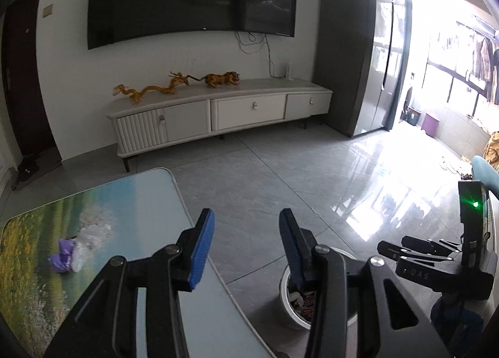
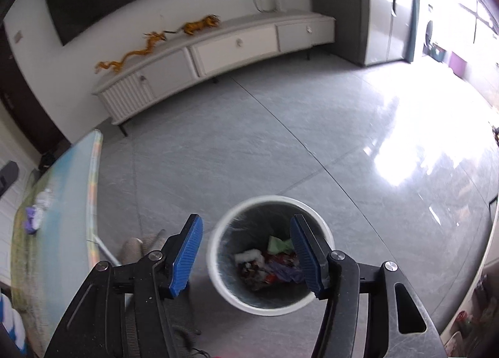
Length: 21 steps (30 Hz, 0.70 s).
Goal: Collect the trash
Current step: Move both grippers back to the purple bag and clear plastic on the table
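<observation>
Blue-padded jaws of both grippers are standing apart, gripping nothing. Right gripper (image 2: 246,252) is hovering over the white trash bin (image 2: 271,202). Left gripper (image 1: 246,245) is nearer the remaining purple-and-white wrapper scrap (image 1: 75,252), lying leftward on the landscape-printed table (image 1: 146,202), its length slanting nearer-left to farther-right.

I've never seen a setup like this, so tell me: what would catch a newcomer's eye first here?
Probably the two pairs of blue-padded black tongs: the right gripper hangs open and empty above a white trash bin on the grey floor, with scraps inside. The left gripper, also open and empty, sits at the edge of a table printed with a landscape, where a purple and white wad lies.
</observation>
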### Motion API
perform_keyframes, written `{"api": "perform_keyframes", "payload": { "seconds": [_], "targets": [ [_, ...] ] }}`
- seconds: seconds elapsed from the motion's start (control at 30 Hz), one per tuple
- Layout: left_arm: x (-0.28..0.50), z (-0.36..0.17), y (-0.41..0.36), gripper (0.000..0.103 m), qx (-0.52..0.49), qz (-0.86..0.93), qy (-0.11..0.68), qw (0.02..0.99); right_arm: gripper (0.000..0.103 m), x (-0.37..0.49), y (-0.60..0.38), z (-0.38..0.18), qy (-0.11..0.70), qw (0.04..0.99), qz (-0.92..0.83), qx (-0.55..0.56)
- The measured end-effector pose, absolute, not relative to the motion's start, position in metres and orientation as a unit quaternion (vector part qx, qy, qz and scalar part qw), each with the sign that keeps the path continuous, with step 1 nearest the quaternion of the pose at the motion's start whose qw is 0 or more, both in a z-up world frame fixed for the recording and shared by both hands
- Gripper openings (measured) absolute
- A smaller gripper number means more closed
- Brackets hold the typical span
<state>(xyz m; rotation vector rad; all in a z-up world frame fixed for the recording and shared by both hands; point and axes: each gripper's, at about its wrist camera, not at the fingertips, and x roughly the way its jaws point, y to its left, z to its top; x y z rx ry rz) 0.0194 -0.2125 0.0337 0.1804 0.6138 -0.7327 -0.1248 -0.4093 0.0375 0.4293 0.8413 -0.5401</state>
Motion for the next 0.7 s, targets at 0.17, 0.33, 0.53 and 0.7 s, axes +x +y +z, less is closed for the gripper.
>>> {"api": "perform_keyframes", "payload": {
  "seconds": [0.17, 0.33, 0.53, 0.7],
  "targets": [
    [0.031, 0.054, -0.156, 0.051, 0.058, -0.333, 0.274, 0.900, 0.059, -0.094, -0.362, 0.078, 0.374, 0.882, -0.213, 0.193],
    [0.057, 0.056, -0.112, 0.051, 0.023, -0.307, 0.269, 0.913, 0.059, -0.062, -0.328, 0.109, 0.338, 0.901, -0.192, 0.195],
    [0.087, 0.055, -0.074, 0.051, 0.006, -0.262, 0.270, 0.926, 0.059, -0.030, -0.298, 0.130, 0.319, 0.915, -0.177, 0.174],
    [0.107, 0.060, -0.048, 0.051, -0.002, -0.223, 0.265, 0.938, 0.060, -0.001, -0.275, 0.132, 0.323, 0.920, -0.154, 0.162]
  ]
}}
